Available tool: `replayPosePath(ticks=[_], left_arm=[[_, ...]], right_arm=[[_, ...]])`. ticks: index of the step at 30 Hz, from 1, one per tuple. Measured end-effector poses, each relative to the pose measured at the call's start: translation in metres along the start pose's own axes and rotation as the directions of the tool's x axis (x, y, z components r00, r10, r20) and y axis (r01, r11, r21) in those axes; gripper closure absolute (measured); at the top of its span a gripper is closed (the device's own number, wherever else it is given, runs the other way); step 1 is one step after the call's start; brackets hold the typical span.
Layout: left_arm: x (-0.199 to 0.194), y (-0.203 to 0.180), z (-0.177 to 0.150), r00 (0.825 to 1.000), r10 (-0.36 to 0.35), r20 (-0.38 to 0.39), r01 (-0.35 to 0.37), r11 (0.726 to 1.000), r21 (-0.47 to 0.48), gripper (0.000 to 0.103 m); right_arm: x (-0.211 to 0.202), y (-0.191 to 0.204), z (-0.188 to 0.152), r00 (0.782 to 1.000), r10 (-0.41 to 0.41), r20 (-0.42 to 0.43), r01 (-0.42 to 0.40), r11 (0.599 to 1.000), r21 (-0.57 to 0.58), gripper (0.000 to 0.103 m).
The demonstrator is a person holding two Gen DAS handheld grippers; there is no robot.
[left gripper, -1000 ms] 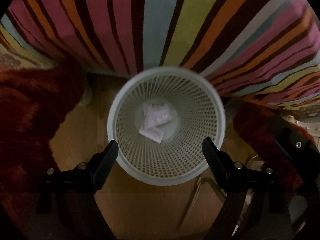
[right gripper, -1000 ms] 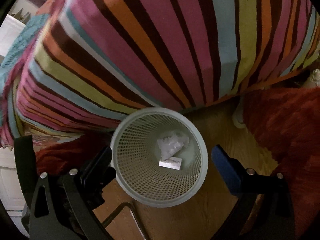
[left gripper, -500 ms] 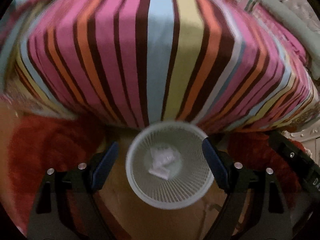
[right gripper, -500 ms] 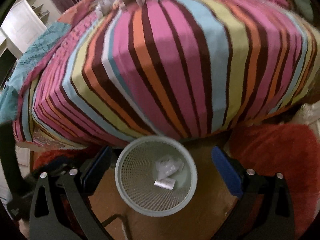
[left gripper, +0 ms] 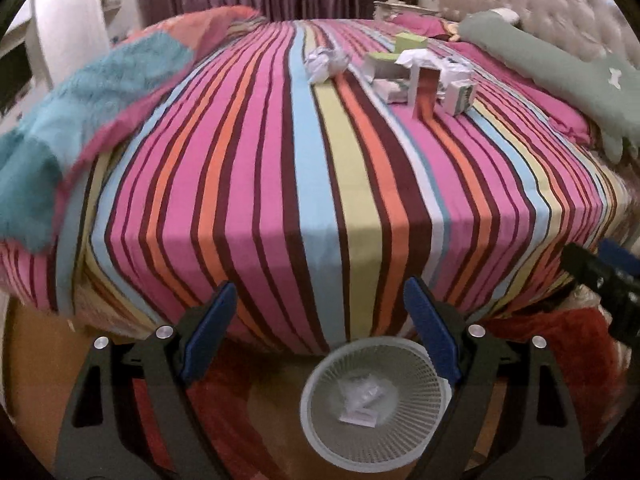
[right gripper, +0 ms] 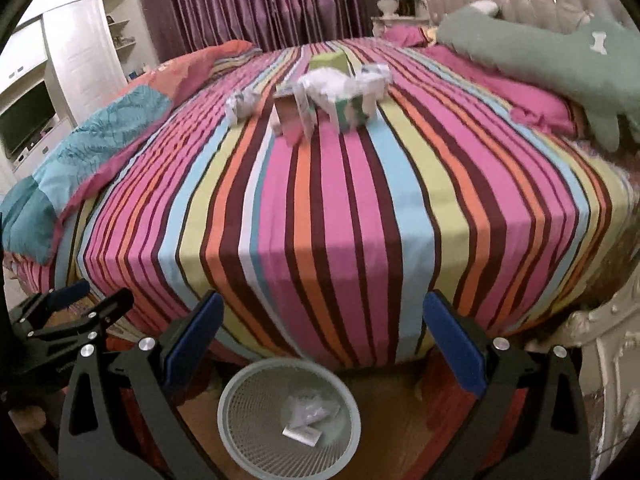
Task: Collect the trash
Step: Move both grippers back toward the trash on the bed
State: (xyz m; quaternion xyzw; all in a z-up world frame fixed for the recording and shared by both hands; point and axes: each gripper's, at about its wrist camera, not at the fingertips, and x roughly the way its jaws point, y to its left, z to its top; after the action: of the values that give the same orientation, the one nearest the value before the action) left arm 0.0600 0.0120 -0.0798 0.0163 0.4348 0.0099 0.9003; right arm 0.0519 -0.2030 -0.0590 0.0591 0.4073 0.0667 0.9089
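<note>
**Trash lay far up the bed, both claws empty**

While both hung over the bin [right gripper: 289,416], the right claw [right gripper: 320,340] and left claw [left gripper: 316,328] stood spread, holding nothing. The trash pile [right gripper: 328,96] lay far ahead on the striped bed [right gripper: 320,208], a crumpled paper [left gripper: 325,63] at its left, toward the left claw.

Your basket [left gripper: 376,404] stood on the floor against the foot of the bed [left gripper: 320,184], with scraps of paper [left gripper: 358,404] in it. Far up the bed lay the boxes [left gripper: 420,76], a crumpled paper ball [left gripper: 325,62] just left of them, pillows [right gripper: 536,60] behind to the right.
</note>
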Motion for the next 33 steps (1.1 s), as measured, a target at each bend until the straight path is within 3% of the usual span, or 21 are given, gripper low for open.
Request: replayPosePath(ticks=[9, 19, 23, 33], left_arm=[[0.008, 0.009, 0.030, 0.998, -0.061, 0.004, 0.061, 0.997, -0.038, 0.020], [0.025, 0.009, 0.076, 0.997, -0.061, 0.042, 0.063, 0.997, -0.035, 0.020], [0.039, 0.012, 0.093, 0.997, -0.058, 0.041, 0.060, 0.998, -0.035, 0.020], [0.087, 0.018, 0.126, 0.997, -0.081, 0.010, 0.081, 0.996, -0.029, 0.020]], right_arm=[[-0.002, -0.007, 0.030, 0.998, 0.006, 0.055, -0.005, 1.000, -0.023, 0.007], [0.020, -0.007, 0.062, 0.998, 0.004, 0.059, 0.001, 0.997, -0.076, 0.007], [0.036, -0.004, 0.071, 0.997, -0.031, 0.076, 0.040, 0.993, -0.108, 0.007], [0.073, -0.014, 0.099, 0.998, -0.022, 0.053, 0.028, 0.994, -0.107, 0.007]])
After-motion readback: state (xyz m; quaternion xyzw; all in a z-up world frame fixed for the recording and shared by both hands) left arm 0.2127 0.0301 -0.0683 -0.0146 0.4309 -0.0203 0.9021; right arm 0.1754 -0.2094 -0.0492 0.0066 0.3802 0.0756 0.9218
